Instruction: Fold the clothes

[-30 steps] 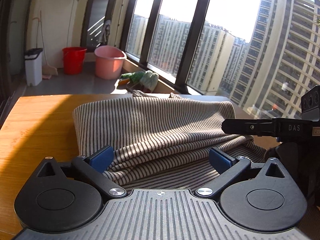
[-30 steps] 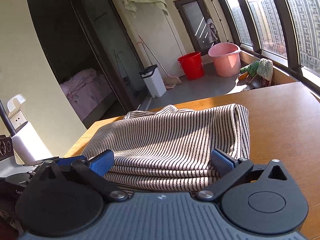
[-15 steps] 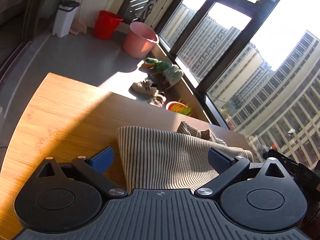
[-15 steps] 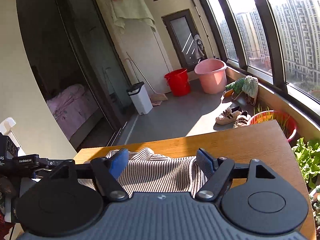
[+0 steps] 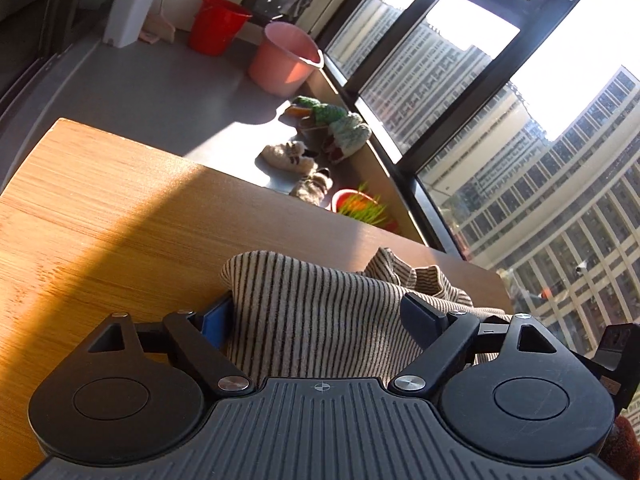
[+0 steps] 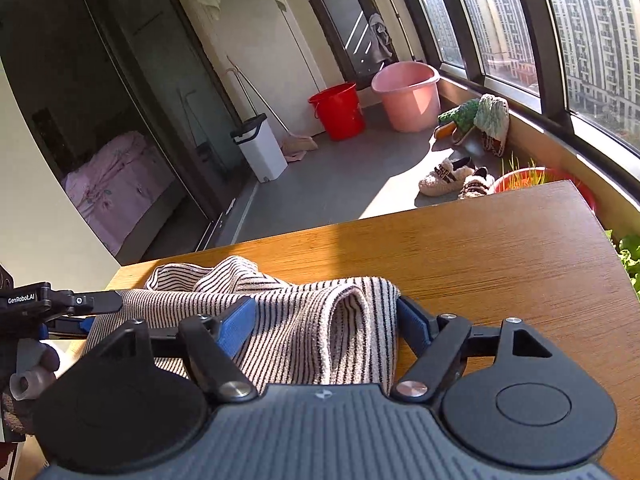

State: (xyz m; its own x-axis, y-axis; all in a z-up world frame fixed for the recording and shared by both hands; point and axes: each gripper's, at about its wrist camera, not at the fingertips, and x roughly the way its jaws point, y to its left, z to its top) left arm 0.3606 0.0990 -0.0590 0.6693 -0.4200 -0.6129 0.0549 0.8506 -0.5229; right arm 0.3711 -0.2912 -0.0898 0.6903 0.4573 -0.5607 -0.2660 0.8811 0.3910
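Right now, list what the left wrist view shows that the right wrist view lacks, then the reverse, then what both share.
Left wrist view only: bright sky above the towers.

Right wrist view only: a pink-covered bed behind the glass door, and a leafy plant off the table's corner.

Both: the striped garment bunched on the wooden table, red bucket, pink tub, white bin, fluffy shoes.

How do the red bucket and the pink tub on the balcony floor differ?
The red bucket is bright red, narrower and taller in shape; the pink tub is pale pink, wider and rounder. The red bucket stands closer to the white bin, while the pink tub stands closer to the windows. Both are plastic, upright, open-topped and side by side on the grey floor.
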